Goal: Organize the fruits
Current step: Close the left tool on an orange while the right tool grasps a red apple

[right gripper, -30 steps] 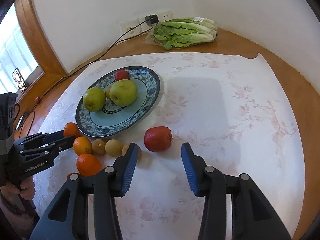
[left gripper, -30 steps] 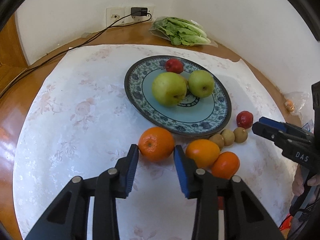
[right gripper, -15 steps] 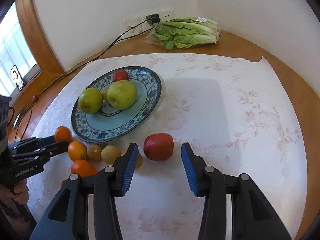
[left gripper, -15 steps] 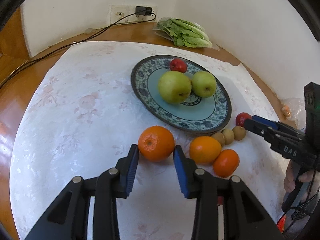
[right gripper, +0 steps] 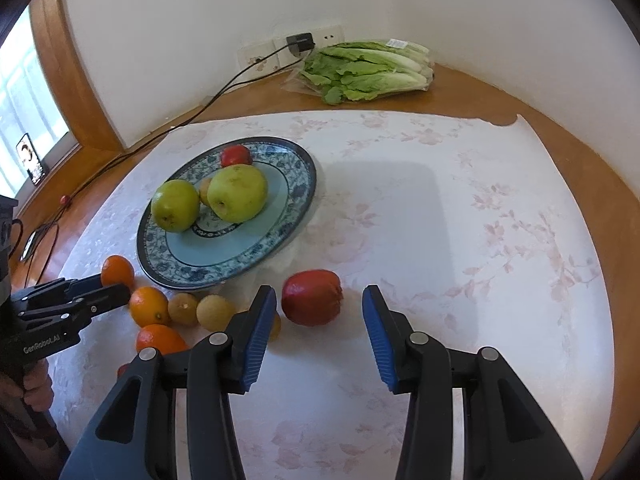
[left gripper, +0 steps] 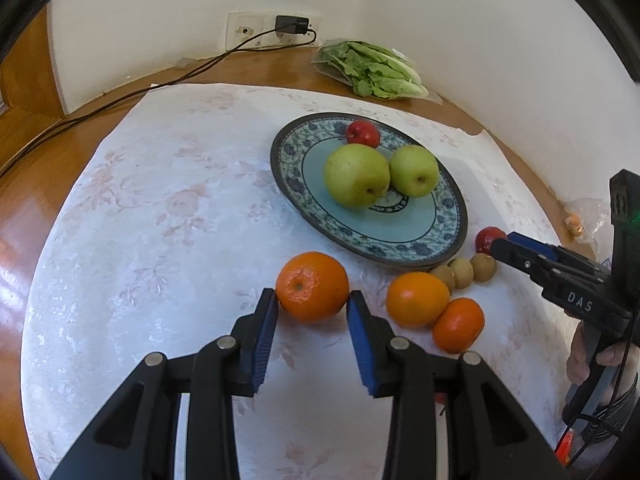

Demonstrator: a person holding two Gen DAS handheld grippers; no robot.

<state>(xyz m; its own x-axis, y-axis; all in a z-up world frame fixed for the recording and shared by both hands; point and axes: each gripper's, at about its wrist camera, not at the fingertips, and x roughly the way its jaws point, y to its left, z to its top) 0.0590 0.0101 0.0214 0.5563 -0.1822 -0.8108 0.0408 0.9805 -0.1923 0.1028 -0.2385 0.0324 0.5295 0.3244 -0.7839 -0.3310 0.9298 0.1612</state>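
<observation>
Your left gripper (left gripper: 312, 302) sits low in the middle of the left wrist view, jaws narrowed around the big round orange (left gripper: 312, 286). The blue pads are right at its sides, but I can't tell if they're actually pressing on it, and the orange rests on the white floral tablecloth (left gripper: 160, 220).

Your right gripper (right gripper: 319, 306) is bottom centre of its own view with the jaws standing apart. The dark red apple (right gripper: 312, 297) lies just ahead between the tips, closer to the left pad, with a clear gap to the right pad. Nothing's gripped there.

The round blue patterned plate (left gripper: 404, 246) is centre-right in the left wrist view. It holds two green apples (left gripper: 356, 176) touching each other and a small red fruit (left gripper: 362, 133) at the far rim.

Just below the plate's near edge you've got two more oranges (left gripper: 417, 299) touching, plus a row of three small brown round fruits (left gripper: 462, 272).

A bagged head of green lettuce (right gripper: 368, 70) lies upper right of the right wrist view, against the wall, on the bare wooden table (right gripper: 472, 92).
</observation>
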